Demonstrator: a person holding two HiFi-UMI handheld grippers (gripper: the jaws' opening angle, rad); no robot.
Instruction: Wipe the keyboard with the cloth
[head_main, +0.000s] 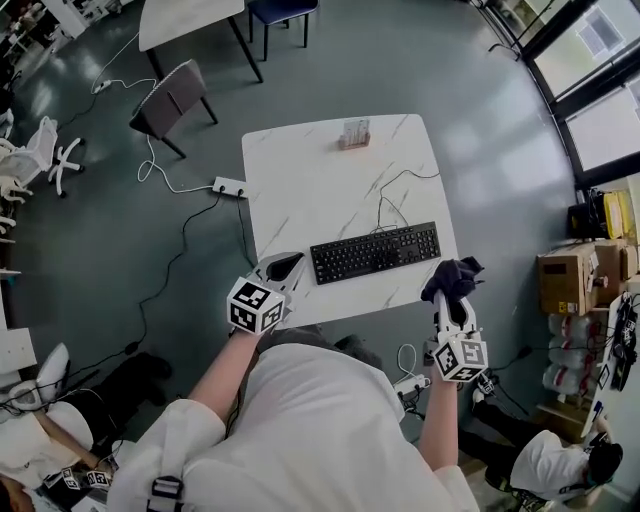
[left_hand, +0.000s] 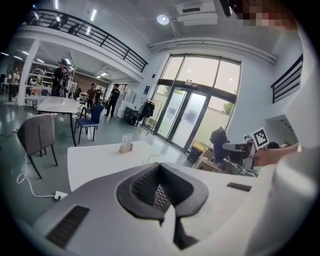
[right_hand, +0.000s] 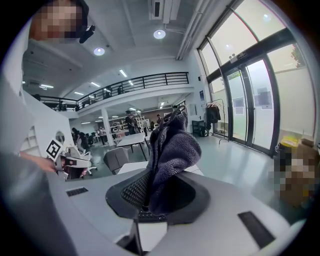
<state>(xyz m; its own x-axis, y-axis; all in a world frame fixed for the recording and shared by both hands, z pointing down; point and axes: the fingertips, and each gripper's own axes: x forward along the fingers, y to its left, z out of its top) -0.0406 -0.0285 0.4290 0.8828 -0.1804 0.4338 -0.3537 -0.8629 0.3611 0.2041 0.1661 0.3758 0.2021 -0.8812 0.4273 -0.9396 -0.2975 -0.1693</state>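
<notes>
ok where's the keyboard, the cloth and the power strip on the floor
keyboard (head_main: 375, 253): head view, middle of the key field
cloth (right_hand: 172, 155): right gripper view, middle of the bunched knit fold
power strip (head_main: 229, 186): head view, middle of its white body

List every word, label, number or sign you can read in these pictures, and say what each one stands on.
No text here is legible.
Keyboard key legends: too small to read.
Card stand print: too small in the head view, blurred in the left gripper view.
Cardboard box label: too small to read.
Square-marker cubes: black-and-white patterns only, no letters or digits.
</notes>
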